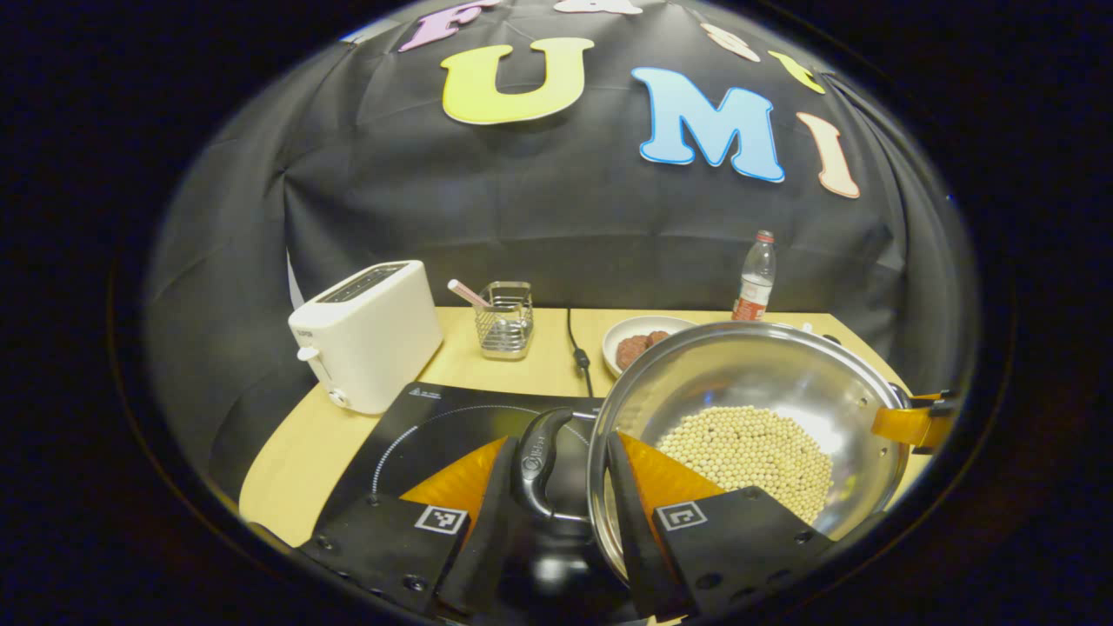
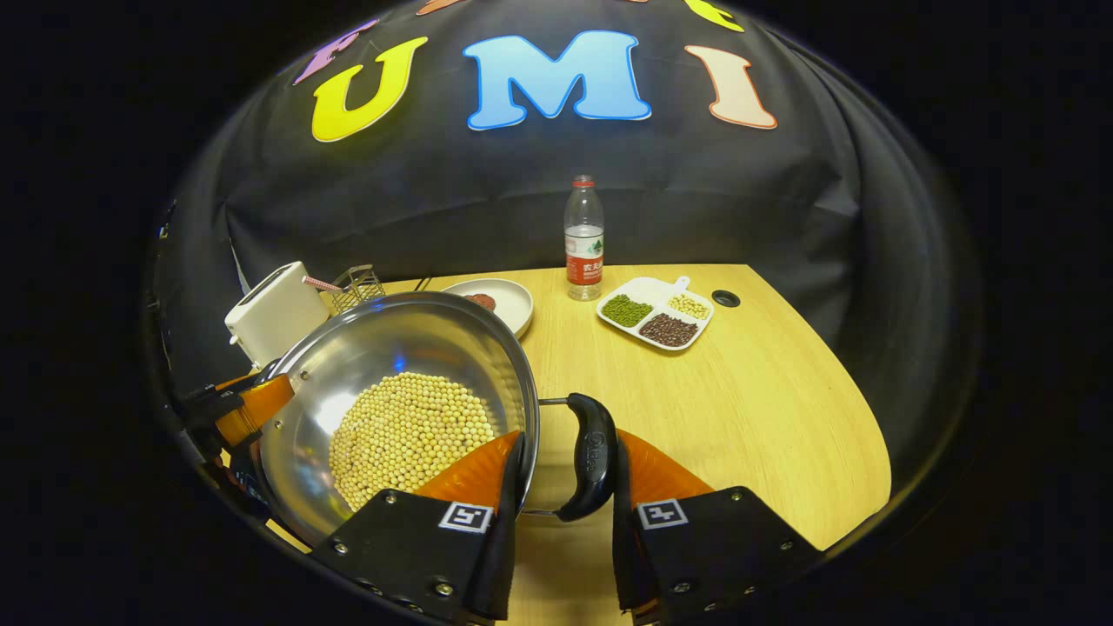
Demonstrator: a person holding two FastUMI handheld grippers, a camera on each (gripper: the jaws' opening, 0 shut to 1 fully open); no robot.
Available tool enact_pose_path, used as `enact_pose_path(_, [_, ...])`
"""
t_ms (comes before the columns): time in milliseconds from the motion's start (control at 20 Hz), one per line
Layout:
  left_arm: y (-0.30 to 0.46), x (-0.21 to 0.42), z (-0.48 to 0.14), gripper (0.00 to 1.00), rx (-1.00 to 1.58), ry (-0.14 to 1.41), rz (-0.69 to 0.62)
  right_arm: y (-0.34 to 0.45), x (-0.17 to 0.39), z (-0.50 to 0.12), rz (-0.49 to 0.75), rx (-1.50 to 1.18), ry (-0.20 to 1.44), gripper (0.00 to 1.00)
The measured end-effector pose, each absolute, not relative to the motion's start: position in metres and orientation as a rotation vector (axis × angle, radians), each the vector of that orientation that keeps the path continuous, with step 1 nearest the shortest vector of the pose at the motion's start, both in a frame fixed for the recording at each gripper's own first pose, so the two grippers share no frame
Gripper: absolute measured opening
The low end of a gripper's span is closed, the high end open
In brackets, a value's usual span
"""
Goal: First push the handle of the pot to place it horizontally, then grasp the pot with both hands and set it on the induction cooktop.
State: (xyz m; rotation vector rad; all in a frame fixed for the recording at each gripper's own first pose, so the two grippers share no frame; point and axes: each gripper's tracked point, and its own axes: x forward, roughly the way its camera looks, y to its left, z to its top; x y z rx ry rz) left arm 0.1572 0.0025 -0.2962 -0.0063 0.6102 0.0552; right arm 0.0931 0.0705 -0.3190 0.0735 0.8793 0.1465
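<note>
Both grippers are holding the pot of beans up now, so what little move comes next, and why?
Probably ease the pot down and a bit left onto the induction cooktop. The left gripper and right gripper each straddle a side handle, and the pot looks tilted, raised over the cooktop's right edge. Keeping it level should stop the soybeans from spilling.

Silver pot [image 1: 783, 382], white toaster [image 1: 369, 335]

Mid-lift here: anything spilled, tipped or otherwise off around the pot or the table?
Nothing stands out. The pot is gripped by both side handles, the beans all inside it. The bottle stands upright, the divided dish lies flat, and the toaster sits square beside the induction cooktop.
</note>
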Motion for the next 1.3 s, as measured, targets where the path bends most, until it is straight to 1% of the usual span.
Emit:
enact_pose_path(150, [0.035,0.155,-0.295,0.60,0.000,0.611,0.065,0.099,0.089,-0.319,0.155,0.077,0.879,0.46])
enact_pose_path(200, [0.046,0.156,-0.296,0.64,0.003,0.614,0.069,0.110,0.087,-0.319,0.159,0.080,0.880,0.46])
enact_pose_path(250, [0.055,0.154,-0.296,0.64,0.005,0.617,0.073,0.120,0.085,-0.320,0.163,0.081,0.883,0.46])
enact_pose_path(300, [0.065,0.155,-0.297,0.60,0.009,0.618,0.076,0.129,0.084,-0.321,0.165,0.084,0.884,0.46])
enact_pose_path(350, [0.075,0.155,-0.297,0.68,0.012,0.618,0.080,0.138,0.083,-0.322,0.167,0.087,0.886,0.46])
enact_pose_path(400, [0.084,0.156,-0.296,0.65,0.016,0.617,0.084,0.147,0.083,-0.322,0.167,0.094,0.887,0.46])
enact_pose_path(500, [0.103,0.157,-0.295,0.64,0.016,0.613,0.094,0.166,0.081,-0.322,0.167,0.101,0.880,0.46])
enact_pose_path(650, [0.133,0.156,-0.299,0.60,0.013,0.616,0.112,0.195,0.080,-0.324,0.177,0.108,0.882,0.46])
enact_pose_path(700, [0.142,0.155,-0.301,0.64,0.013,0.622,0.119,0.205,0.080,-0.324,0.180,0.106,0.883,0.46])
enact_pose_path(900, [0.173,0.156,-0.304,0.60,0.014,0.624,0.138,0.235,0.078,-0.324,0.196,0.099,0.884,0.46])
enact_pose_path(950, [0.179,0.157,-0.306,0.60,0.012,0.624,0.144,0.240,0.080,-0.325,0.198,0.099,0.880,0.46])
enact_pose_path(1000, [0.184,0.158,-0.307,0.64,0.008,0.626,0.150,0.245,0.083,-0.324,0.200,0.098,0.877,0.46])
enact_pose_path(1050, [0.189,0.159,-0.308,0.60,0.005,0.626,0.157,0.251,0.084,-0.325,0.203,0.098,0.875,0.46])
enact_pose_path(1250, [0.206,0.160,-0.311,0.64,0.011,0.626,0.171,0.268,0.084,-0.326,0.211,0.111,0.875,0.46])
enact_pose_path(1300, [0.209,0.161,-0.312,0.60,0.014,0.630,0.174,0.270,0.085,-0.326,0.212,0.115,0.873,0.46])
